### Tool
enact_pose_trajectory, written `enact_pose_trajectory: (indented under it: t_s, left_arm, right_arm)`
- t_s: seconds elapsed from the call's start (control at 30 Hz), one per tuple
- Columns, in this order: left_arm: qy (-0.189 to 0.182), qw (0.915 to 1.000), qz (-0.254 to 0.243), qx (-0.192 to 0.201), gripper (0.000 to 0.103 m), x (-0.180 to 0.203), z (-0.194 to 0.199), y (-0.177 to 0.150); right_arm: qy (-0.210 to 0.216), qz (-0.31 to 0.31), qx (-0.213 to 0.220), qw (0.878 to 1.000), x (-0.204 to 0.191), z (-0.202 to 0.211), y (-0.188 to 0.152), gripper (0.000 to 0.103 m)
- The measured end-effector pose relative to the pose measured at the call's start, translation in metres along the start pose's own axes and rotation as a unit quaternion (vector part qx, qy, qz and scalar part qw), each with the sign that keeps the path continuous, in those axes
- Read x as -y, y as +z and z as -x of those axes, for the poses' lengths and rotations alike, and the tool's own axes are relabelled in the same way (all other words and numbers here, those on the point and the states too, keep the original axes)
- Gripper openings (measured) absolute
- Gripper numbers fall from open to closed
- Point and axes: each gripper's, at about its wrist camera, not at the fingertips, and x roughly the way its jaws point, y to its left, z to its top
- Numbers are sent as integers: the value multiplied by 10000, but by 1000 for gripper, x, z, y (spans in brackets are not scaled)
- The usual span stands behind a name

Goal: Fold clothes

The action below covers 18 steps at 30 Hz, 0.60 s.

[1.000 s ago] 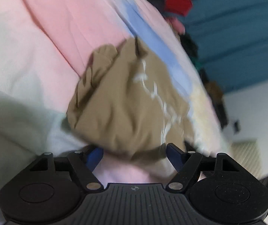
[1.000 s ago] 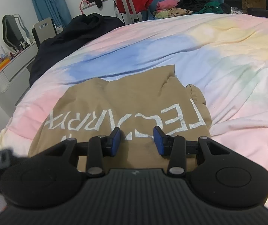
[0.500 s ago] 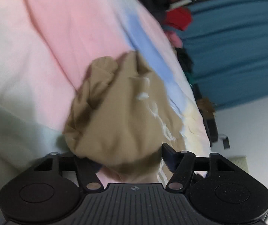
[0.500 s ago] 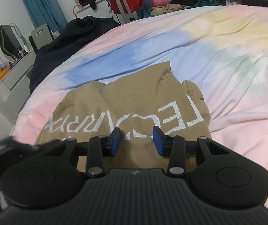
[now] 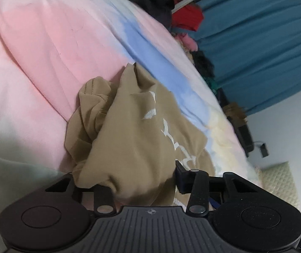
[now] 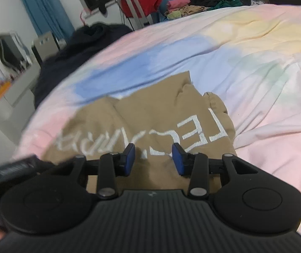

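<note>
Tan shirt (image 6: 150, 118) with white lettering lies on the pastel tie-dye bedspread (image 6: 255, 63), one side bunched up in the left wrist view. Left gripper (image 5: 137, 179): cloth drapes over the fingers, left pad hidden, so can't tell if it's clamped. Right gripper (image 6: 153, 158) hovers over the shirt's near edge, blue pads apart, nothing between them (view blurred). Clothes pile (image 6: 184, 6) beyond the bed.

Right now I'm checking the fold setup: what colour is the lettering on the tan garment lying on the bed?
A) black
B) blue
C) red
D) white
D: the right wrist view shows white block letters across the tan garment on the pastel bedspread.
</note>
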Motion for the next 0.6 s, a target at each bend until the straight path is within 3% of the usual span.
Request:
enact_pose_trajectory:
  t_s: [0.07,0.13,0.2,0.23,0.33,0.5,0.6]
  left_arm:
    - [-65,9999,-52,78,36,5,1,1]
    - [-129,9999,-4,101,36,5,3,1]
    - [-216,9996,153,99,36,2,5,1]
    - [-259,9993,231,99,36,0,6,1]
    - [-390,9981,466,96,36,-6,8,2]
    - [-564,9957,709,195,34,-12,10,4]
    - [-616,9952,708,287,30,-9,6,5]
  right_arm:
    - [516,-479,2,9975,6,10,3,44]
    - [1029,-955,4,9901,11,21,5,60]
    - [1543,-1438,-9,9775,17,30,7,96]
    - [1819,-1745,-110,9677,20,29,5,100]
    - [2139,-2479,-561,9432,29,15,-6,98]
    - [2322,-3522,-1196,8988,42,-19,-34,99]
    - [2283,-3812,-1429,8844,44,-37,-49,99]
